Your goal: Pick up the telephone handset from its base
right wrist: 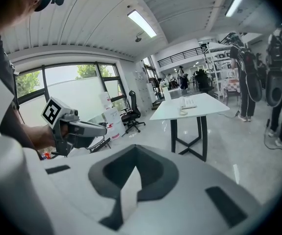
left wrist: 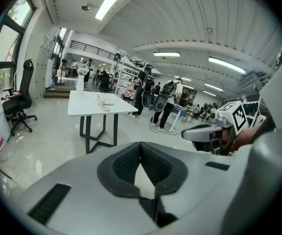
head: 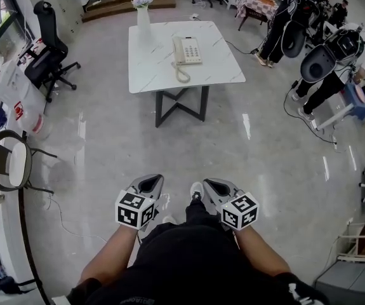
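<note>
Left hand-held gripper [head: 149, 183]: jaws closed tip to tip, nothing between them. Right hand-held gripper [head: 215, 187]: the same, pads together, empty. Both sit low in front of the person, side by side with a gap between them, pointing toward the bench [head: 157, 62].

Handset [head: 178, 49] lies in its cradle on the left side of the telephone base [head: 192, 51], well apart from both grippers. The base stands right of the bench's middle, inside all four edges. The coiled cord [head: 182, 76] loops toward the near edge and stops short of it. Vase [head: 143, 19] with flowers stands at the far left corner, close to the edge.

Open glossy floor [head: 188, 151] runs from the person to the bench's near edge.

Left flank: office chair [head: 50, 56] beside the bench's left edge with a gap between; nearer the person, a round-backed chair [head: 7, 161] and a thin cable [head: 65, 224] on the floor.

Right flank: people [head: 325, 65] standing, apart from the bench's right edge.
</note>
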`<move>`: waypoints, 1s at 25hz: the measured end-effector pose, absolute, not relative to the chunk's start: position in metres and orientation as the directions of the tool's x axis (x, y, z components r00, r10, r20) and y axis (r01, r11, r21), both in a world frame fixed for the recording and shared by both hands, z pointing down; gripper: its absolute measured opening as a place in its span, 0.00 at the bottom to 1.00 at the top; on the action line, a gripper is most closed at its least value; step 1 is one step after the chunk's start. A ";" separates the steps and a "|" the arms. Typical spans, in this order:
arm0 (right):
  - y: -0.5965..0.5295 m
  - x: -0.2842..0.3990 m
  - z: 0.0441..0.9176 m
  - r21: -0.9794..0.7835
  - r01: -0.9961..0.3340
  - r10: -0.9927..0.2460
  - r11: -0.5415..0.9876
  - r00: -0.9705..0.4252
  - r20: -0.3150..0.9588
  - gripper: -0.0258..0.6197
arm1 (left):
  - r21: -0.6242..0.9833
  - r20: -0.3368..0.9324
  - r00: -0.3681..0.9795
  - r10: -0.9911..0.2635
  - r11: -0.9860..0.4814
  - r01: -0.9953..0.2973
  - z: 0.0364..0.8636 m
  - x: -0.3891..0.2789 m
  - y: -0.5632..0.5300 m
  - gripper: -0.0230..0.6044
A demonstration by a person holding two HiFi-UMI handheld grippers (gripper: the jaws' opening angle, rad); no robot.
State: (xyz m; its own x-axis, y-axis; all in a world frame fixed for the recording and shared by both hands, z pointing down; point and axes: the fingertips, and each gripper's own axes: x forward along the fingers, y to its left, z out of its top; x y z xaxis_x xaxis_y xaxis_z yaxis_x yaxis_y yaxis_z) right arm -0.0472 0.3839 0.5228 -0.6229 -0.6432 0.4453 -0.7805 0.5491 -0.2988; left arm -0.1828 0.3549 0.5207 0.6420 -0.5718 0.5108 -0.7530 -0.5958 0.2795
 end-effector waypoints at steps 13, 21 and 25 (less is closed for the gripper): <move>0.259 -0.013 0.501 -0.297 -0.758 -0.651 0.581 -0.652 0.389 0.04 | 0.242 0.483 0.620 -0.618 -0.587 -0.773 0.492 -0.144 0.242 0.04; 0.208 0.009 0.508 -0.325 -0.731 -0.616 0.600 -0.681 0.395 0.04 | 0.242 0.511 0.597 -0.619 -0.562 -0.791 0.499 -0.117 0.195 0.04; 0.186 0.022 0.510 -0.336 -0.717 -0.601 0.611 -0.696 0.392 0.04 | 0.240 0.519 0.583 -0.625 -0.548 -0.801 0.501 -0.103 0.175 0.04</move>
